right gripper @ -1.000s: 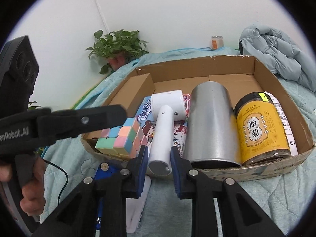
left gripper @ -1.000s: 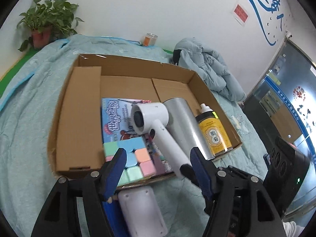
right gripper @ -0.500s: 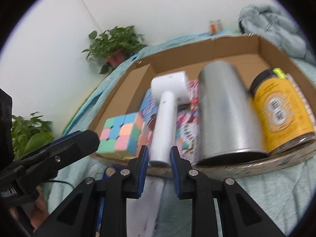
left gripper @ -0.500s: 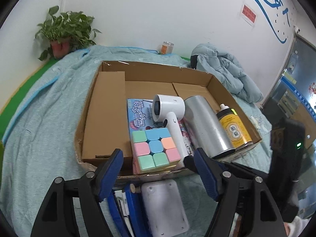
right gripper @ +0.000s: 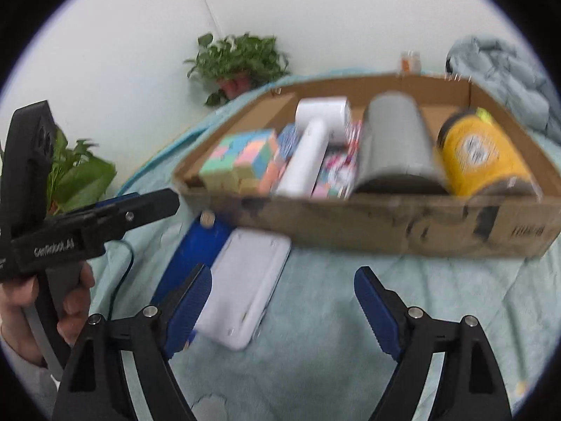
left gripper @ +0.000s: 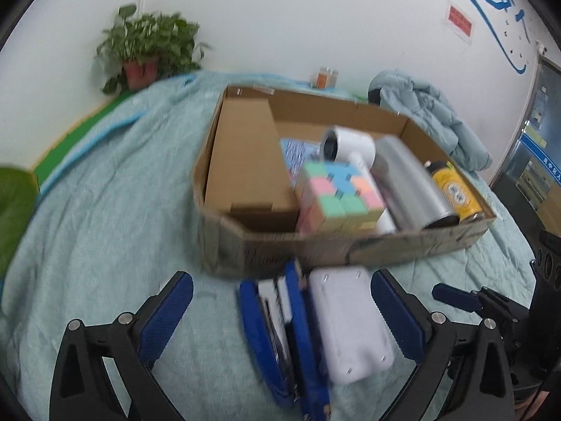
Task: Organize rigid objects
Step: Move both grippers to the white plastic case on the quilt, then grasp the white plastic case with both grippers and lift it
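Note:
A cardboard box on a teal blanket holds a pastel puzzle cube, a white hair dryer, a silver cylinder, a yellow jar and a picture book. In front of the box lie a white flat device and a blue case. My left gripper is open above these two. My right gripper is open and empty, just right of the white device.
A potted plant stands at the back left by the wall. A folded blue jacket lies behind the box on the right. A small orange-labelled jar sits by the wall.
Both grippers pulled back from the box and lowered. The right gripper opened wide and let go of the hair dryer handle, which stays in the box. The left stays open.

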Motion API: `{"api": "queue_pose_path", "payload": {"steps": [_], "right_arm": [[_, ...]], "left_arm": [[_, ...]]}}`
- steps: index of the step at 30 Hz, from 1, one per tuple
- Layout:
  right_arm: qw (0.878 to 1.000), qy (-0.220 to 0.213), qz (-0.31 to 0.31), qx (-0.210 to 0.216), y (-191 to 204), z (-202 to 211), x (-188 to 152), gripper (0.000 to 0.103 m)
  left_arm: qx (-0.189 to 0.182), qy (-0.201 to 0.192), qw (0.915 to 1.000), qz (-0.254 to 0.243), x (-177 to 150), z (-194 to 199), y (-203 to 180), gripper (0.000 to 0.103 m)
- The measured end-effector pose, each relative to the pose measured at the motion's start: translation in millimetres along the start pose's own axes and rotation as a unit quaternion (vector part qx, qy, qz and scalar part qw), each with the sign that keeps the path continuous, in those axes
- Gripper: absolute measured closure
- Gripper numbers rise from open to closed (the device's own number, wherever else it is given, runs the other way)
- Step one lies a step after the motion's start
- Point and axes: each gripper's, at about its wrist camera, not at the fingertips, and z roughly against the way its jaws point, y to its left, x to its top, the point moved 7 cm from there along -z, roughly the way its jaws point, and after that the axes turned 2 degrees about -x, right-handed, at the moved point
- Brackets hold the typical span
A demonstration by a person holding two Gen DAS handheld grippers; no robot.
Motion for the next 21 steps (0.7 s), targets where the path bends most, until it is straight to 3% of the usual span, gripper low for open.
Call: {"api": "queue_pose_path", "payload": {"steps": [3,6,16,17,19,21], "right_arm": [[0.999,0.038,-0.014,0.022,10,-15,-16,0.019],[0.996,0.074,-0.045,0.029,15,-31,-23,0.019],[0.996,0.078,0.024,-0.024,41,-56,-19,0.020],[0.996,0.075,0.027,-0.027,40,-57,-19,0.021],[0.996,0.070,0.033,-0.033,40,-57,-19,0.036],[0.996,0.073,0.039,-0.031,41,-55,-20,0.040]], "left_arm": [[-0.018,0.037,0.9989,0.024,-21,-11,8,0.001],[-0.026,0.048,0.9978,0.038,-34,-15,8,0.001],[-0.005,0.018,0.9986,0.050,-31,8,19,0.001],[-0.002,0.016,0.9985,0.052,-32,11,21,0.001],[-0.001,0.013,0.9984,0.055,-33,16,21,0.001],[-0.004,0.011,0.9983,0.057,-33,19,20,0.001]]}}
